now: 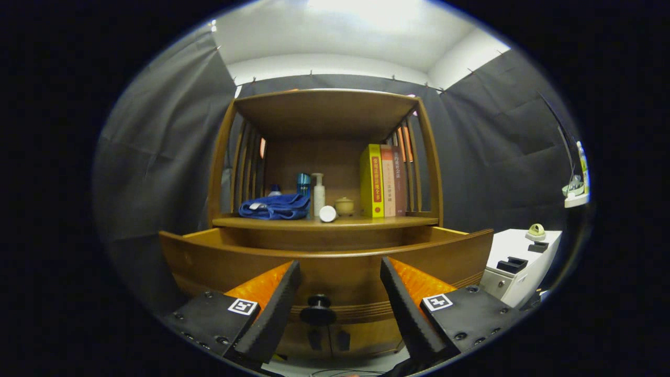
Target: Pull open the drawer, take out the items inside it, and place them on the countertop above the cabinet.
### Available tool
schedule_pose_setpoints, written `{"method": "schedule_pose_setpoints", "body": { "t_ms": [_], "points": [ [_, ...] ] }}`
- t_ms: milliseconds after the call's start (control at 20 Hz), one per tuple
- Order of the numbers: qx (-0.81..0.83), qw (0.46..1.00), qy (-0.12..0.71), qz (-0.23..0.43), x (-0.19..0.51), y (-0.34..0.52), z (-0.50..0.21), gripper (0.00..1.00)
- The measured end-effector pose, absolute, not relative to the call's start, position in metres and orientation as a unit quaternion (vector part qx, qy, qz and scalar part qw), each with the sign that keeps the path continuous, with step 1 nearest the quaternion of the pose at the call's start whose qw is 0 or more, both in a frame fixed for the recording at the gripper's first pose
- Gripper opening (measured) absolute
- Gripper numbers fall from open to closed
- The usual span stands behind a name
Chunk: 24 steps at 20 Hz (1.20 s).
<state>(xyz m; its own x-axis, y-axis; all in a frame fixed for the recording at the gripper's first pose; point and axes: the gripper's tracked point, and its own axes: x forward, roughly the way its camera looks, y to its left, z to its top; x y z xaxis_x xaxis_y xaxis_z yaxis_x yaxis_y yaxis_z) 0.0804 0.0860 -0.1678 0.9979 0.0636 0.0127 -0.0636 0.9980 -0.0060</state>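
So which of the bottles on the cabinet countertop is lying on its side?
The small white bottle, lying with its round end toward the open gripper; the white pump bottle and blue bottle stand upright.

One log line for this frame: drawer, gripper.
drawer: pulled out | gripper: open, fingers either side of knob, not touching | inside of drawer: hidden
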Motion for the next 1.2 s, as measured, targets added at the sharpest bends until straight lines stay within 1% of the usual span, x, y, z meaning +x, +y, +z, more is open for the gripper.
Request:
{"method": "schedule_pose_setpoints", "body": {
  "t_ms": [350,500,700,1200],
  "points": [
    [-0.003,0.999,0.014,0.028,0.093,0.082,-0.187,0.99],
    [0.004,0.999,0.038,0.034,0.098,0.087,-0.200,0.97],
    [-0.005,0.998,0.025,0.048,0.104,0.094,-0.196,0.96],
    [0.002,0.998,0.050,0.047,0.170,0.101,-0.190,0.97]
  ]
}}
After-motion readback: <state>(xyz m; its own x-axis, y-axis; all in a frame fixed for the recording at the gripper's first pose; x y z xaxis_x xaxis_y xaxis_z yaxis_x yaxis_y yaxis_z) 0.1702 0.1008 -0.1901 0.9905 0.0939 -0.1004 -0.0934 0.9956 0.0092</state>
